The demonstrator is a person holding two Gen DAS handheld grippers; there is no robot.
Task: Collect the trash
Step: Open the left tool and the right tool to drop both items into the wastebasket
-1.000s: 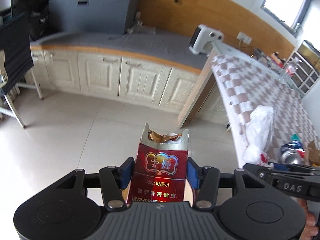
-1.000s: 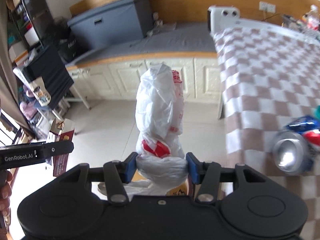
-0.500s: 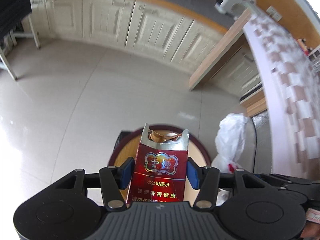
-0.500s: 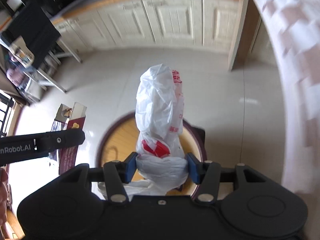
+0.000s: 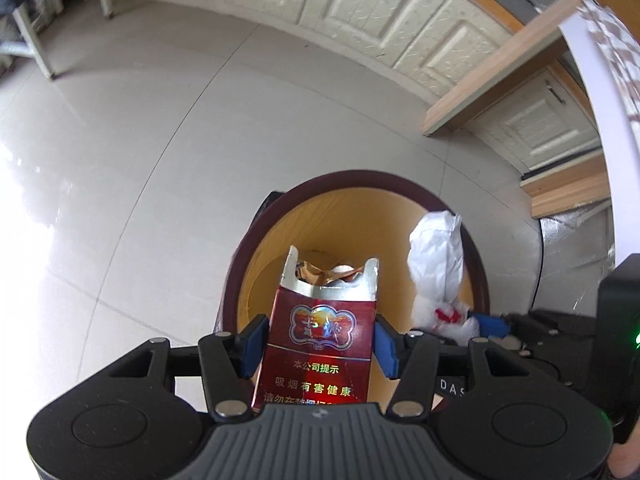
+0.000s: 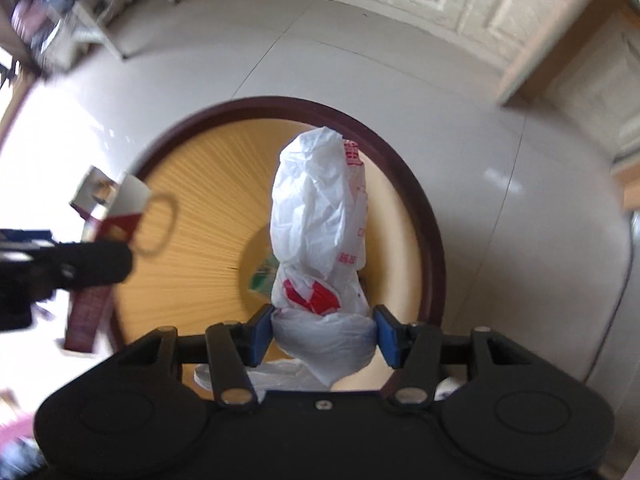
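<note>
- My left gripper (image 5: 320, 342) is clamped on a red cigarette pack (image 5: 318, 344), its blue pads pressing the pack's two sides.
- The pack stands upright between the pads, its torn silver top open and crumpled foil showing inside.
- My right gripper (image 6: 324, 334) is clamped on a white plastic bag (image 6: 320, 216) with red print, squeezing the bag's twisted lower part.
- The bag bulges forward beyond the pads, wrinkled and full.
- Both grippers point down over a round bin (image 6: 430, 240) with a dark brown rim and a yellow ribbed inner wall.
- The bin stands on a pale tiled floor (image 5: 140, 140), near cream cabinet doors (image 5: 360, 12).
- In the right wrist view the bag hangs over the middle of the bin's opening; the pack and the left gripper appear at the left, blurred, over the bin's left rim.
- In the left wrist view the pack is over the bin's opening, and the bag shows to its right, inside the rim line.
- Something green and white lies at the bottom of the bin; I cannot tell what it is.
- A table's edge with a checked cloth (image 5: 616, 60) curves along the right of the left wrist view.
</note>
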